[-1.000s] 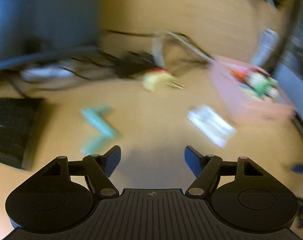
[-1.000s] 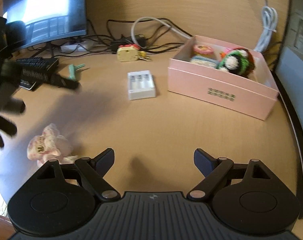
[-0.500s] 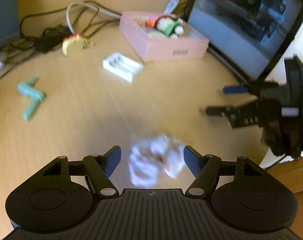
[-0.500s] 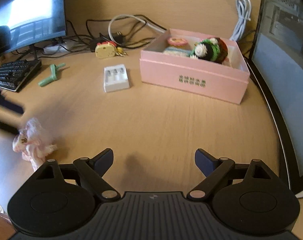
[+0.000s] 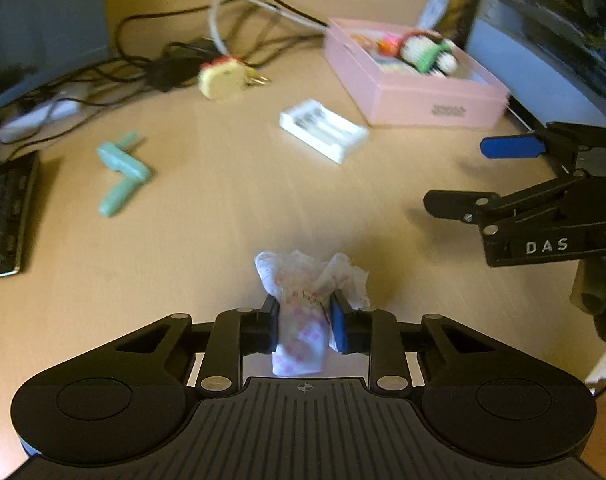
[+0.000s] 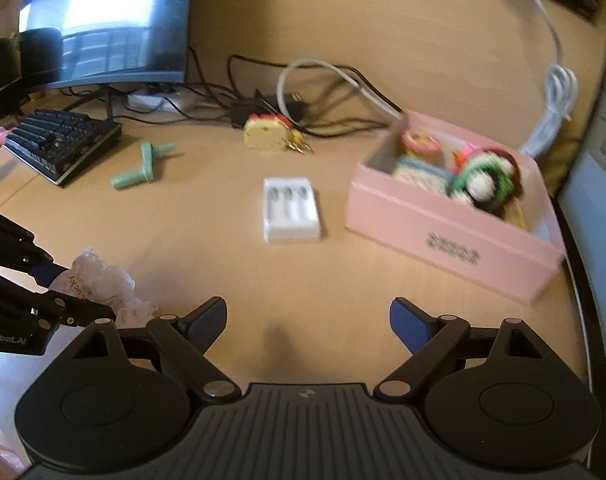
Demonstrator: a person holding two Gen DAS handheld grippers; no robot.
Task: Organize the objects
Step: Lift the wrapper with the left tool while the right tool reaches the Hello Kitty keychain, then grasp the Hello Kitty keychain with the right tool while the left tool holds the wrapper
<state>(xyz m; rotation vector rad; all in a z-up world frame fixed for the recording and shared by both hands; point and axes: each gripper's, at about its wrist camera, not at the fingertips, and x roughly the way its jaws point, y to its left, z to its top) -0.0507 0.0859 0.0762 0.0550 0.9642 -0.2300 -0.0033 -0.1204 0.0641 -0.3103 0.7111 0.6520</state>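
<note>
The left tool (image 5: pixel 303 326) is clamped on a crumpled pink-and-white wrapper (image 5: pixel 303 304), with one blue-padded finger pressing each side of it; the bundle's ruffled top sticks out ahead of the fingertips and its lower end hangs back toward the tool's body, above the wooden tabletop (image 5: pixel 231 216). The right tool (image 6: pixel 307 318) is spread wide with nothing between its fingers, hovering over bare wood. In the left wrist view the right tool shows ahead and to the right, its fingers apart. In the right wrist view the left tool and its wrapper sit close to the left of the right tool's left finger. Ahead of the right tool, slightly left of centre, lies a white tray (image 6: pixel 291 209) with three small items in its slots. Ahead and to the right stands an open pink box (image 6: pixel 451 236) that holds a green, black and white knitted toy (image 6: pixel 485 182) and other small things too blurred to name. Farther ahead, near a tangle of cables (image 6: pixel 327 112), rests a yellow round charm (image 6: pixel 265 134). Ahead to the left lie a green T-shaped piece (image 6: pixel 143 166) and, beyond it, a black keyboard (image 6: pixel 63 142) beneath a monitor (image 6: pixel 111 20).
</note>
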